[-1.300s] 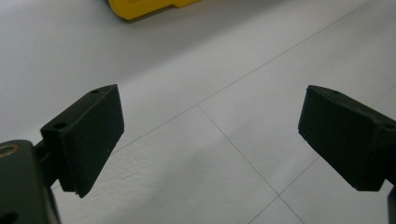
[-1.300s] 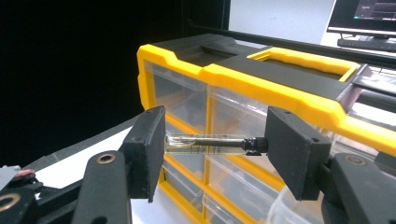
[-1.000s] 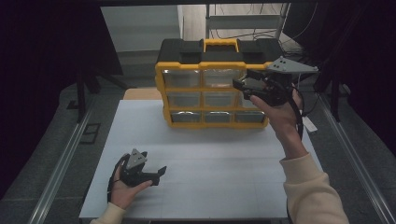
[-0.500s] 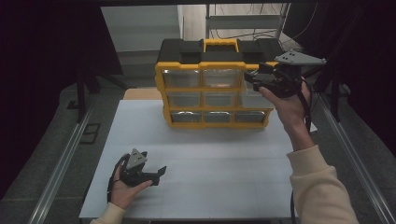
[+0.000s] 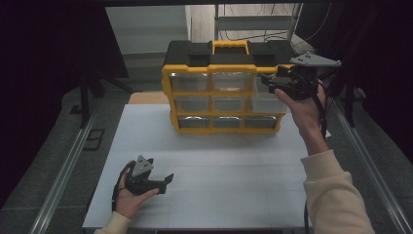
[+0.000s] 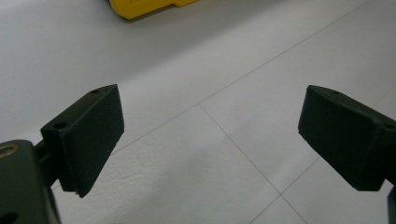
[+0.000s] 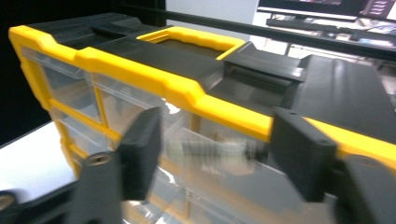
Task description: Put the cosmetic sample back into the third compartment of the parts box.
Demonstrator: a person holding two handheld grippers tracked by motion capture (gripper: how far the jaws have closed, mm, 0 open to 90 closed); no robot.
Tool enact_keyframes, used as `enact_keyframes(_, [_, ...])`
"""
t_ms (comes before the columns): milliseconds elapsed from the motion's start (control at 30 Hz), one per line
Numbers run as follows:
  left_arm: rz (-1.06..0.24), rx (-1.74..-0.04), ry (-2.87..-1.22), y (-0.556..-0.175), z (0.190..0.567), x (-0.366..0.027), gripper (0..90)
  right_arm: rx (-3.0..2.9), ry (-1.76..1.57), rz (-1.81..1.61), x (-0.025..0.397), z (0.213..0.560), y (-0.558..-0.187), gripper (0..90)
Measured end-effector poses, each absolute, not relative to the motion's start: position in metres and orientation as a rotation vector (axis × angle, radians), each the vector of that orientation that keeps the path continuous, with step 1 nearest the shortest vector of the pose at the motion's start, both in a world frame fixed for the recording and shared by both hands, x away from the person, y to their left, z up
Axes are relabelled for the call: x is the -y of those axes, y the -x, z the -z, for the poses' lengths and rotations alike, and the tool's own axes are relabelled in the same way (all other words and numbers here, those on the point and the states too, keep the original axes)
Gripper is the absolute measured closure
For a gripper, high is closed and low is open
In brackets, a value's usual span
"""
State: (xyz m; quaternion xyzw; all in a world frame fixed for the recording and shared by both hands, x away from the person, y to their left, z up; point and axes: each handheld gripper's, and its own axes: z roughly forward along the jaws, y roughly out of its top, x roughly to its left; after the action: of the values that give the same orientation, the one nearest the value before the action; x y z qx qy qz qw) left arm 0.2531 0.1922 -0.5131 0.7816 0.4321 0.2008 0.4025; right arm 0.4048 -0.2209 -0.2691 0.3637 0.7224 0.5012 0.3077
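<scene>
Yellow organizer [image 5: 221, 92] stands on the table [image 5: 219, 180]; right gripper [image 5: 272, 84] spread at its top-right drawer [image 5: 265, 95]; left gripper [image 5: 163, 183] spread, resting low.

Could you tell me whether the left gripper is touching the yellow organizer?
Apart. In the high view the left gripper sits near the table's front edge, with bare white surface between it and the organizer at the back.
</scene>
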Motion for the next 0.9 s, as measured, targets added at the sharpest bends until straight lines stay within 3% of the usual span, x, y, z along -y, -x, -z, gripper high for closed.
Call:
enact_keyframes(67, [-0.506,-1.092,-1.976,-0.253,0.513,-0.192,7.6,-1.931,-0.966,-1.341,0.221,0.27,-0.405,24.4])
enact_keyframes(167, [-0.506,-1.092,-1.976,-0.253,0.513,-0.192,7.6,-1.947,-0.943,-1.372,0.22,0.272,-0.401,23.6])
enact_keyframes(900, [-0.505,-1.098,-1.956,-0.252,0.511,-0.194,7.5,-1.991,-0.797,-1.551,0.231,0.279,-0.34,25.6])
